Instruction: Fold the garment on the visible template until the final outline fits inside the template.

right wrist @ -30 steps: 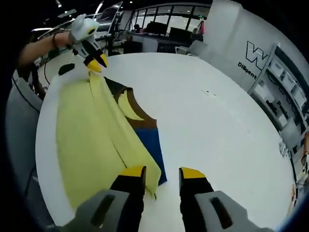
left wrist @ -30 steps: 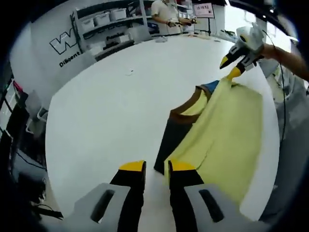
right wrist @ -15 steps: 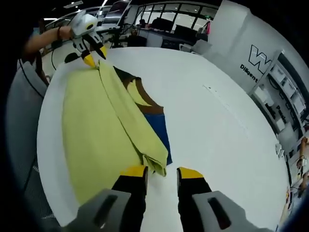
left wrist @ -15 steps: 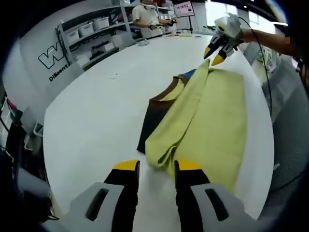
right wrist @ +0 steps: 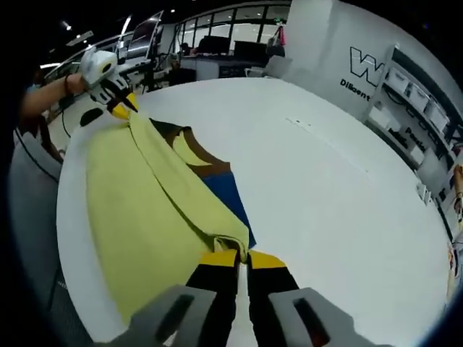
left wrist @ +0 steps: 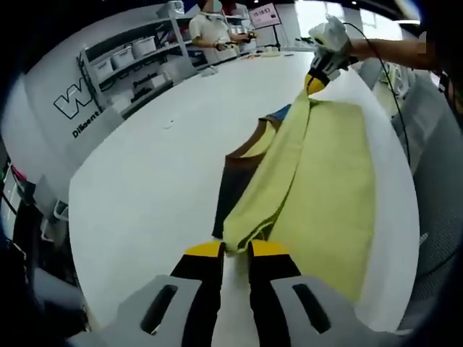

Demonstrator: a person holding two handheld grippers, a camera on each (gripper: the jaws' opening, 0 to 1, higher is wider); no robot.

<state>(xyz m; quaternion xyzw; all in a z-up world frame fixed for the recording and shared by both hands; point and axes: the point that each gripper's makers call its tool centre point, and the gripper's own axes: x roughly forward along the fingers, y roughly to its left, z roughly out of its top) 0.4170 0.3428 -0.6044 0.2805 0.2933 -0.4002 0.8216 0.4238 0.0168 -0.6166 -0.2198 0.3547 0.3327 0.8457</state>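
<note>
The template cannot be made out under the cloth. The garment (left wrist: 318, 181) lies on the white surface (left wrist: 159, 173) toward its right edge, a yellow panel folded into a long ridge over a brown part and a blue part. The left claw (left wrist: 236, 251) pinches the near end of that fold. The right claw (right wrist: 241, 256) is pressed together on the opposite corner of the garment (right wrist: 137, 202).

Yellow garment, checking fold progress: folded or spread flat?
Partly folded: the yellow garment has one long edge doubled over, pinched by both grippers.
</note>
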